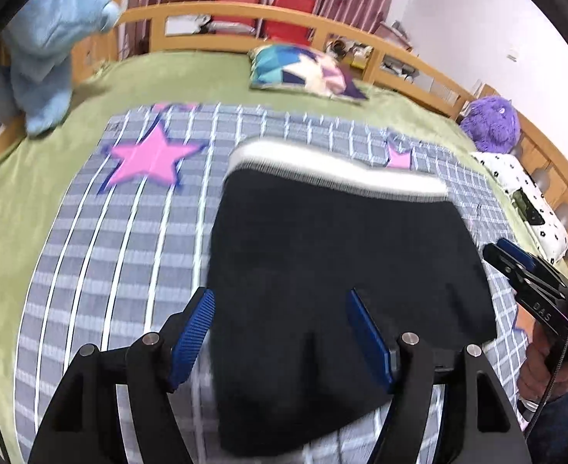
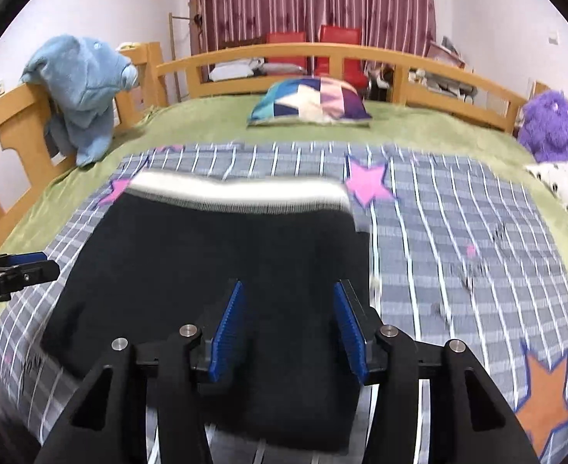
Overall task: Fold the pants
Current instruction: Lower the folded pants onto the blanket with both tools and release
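Black pants with a white waistband lie folded flat on a grey checked blanket on the bed. They also show in the right wrist view, waistband at the far side. My left gripper is open above the pants' near left part, holding nothing. My right gripper is open above the pants' near right part, holding nothing. The right gripper also shows at the right edge of the left wrist view, and the left gripper at the left edge of the right wrist view.
The blanket with pink stars lies on a green bedspread. A patterned pillow, a blue plush toy and a purple plush toy sit near the wooden bed rail. A white spotted cloth lies at the right.
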The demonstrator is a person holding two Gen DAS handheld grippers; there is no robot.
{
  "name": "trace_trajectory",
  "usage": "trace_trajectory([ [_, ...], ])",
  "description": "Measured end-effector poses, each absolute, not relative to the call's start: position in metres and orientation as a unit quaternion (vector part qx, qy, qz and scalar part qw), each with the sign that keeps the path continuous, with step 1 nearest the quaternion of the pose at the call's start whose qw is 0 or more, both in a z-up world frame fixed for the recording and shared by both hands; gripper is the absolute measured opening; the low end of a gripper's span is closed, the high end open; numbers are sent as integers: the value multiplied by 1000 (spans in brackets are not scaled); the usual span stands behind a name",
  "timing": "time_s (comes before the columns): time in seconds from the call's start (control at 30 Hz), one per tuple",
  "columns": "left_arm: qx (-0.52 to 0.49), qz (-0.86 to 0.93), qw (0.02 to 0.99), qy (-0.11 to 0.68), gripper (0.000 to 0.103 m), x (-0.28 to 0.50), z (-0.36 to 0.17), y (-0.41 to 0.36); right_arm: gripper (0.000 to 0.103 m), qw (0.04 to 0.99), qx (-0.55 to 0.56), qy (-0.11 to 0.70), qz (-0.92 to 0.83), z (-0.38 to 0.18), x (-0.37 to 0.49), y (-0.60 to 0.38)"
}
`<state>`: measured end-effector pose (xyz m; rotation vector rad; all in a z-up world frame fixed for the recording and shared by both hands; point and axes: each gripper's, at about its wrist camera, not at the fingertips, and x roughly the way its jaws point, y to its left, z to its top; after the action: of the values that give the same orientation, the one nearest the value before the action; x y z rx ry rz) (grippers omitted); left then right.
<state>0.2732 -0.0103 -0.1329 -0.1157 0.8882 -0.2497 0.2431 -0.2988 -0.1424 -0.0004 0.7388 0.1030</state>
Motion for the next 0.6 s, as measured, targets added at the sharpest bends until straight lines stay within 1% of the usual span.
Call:
trace_trajectory([
  [0.1, -55, -121, 903, 409, 69, 305, -128, -21, 49, 940, 7, 338, 51, -135, 279, -295],
  [0.13, -56, -120, 904, 407, 69, 316, -129, -23, 50, 941, 10, 333, 54, -135, 289, -297],
  [0.17, -57, -120, 904, 407, 69, 328, -132, -27, 53, 942, 11, 331, 58, -136, 300, -296],
  [0.27, -49, -108, 903, 414, 72, 360, -153, -35, 55, 930, 3, 361, 71, -164, 340, -290],
  [0.33, -31, -72, 897, 435, 72, 376, -176, -37, 56, 918, -16, 393, 54, -195, 358, -287],
  [0.37, -35, -59, 889, 453, 75, 383, -190, -35, 55, 920, -41, 388, 40, -205, 360, -283],
  [0.43, -79, -71, 877, 468, 78, 386, -205, -23, 55, 925, -68, 371, 38, -204, 358, -277],
  [0.5, -131, -87, 863, 479, 78, 382, -208, -6, 55, 925, -63, 373, 39, -202, 358, -279],
  [0.6, -152, -96, 848, 498, 76, 363, -208, 5, 55, 924, -49, 378, 34, -197, 352, -285],
])
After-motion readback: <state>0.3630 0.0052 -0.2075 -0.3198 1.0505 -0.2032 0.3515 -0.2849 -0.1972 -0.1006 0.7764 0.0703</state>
